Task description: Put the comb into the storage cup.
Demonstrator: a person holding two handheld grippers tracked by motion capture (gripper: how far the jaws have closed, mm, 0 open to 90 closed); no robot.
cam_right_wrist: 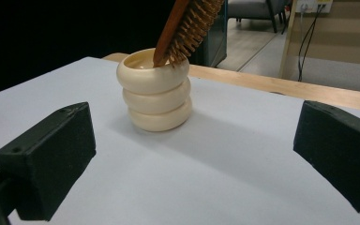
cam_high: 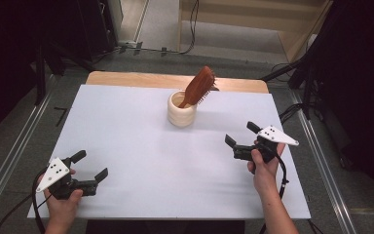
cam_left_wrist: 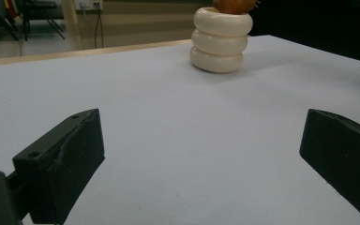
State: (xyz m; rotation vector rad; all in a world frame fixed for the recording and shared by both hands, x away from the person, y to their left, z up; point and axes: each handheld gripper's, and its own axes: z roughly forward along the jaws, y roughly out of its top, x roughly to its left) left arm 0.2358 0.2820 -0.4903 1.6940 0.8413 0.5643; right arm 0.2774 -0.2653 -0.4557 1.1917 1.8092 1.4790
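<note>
high view sits above the near edge of the table (cam_high: 126, 126), looking forward and down. both gripper views ride low over the tabletop, facing the far end from opposite sides, the right one nearer. all share the cream cup (cam_high: 181, 109).

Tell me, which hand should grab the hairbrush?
Probably the right. The right gripper is open and sits nearer the ringed cream cup, where the wooden hairbrush leans toward that side. The left gripper, also open, is farther away.
</note>
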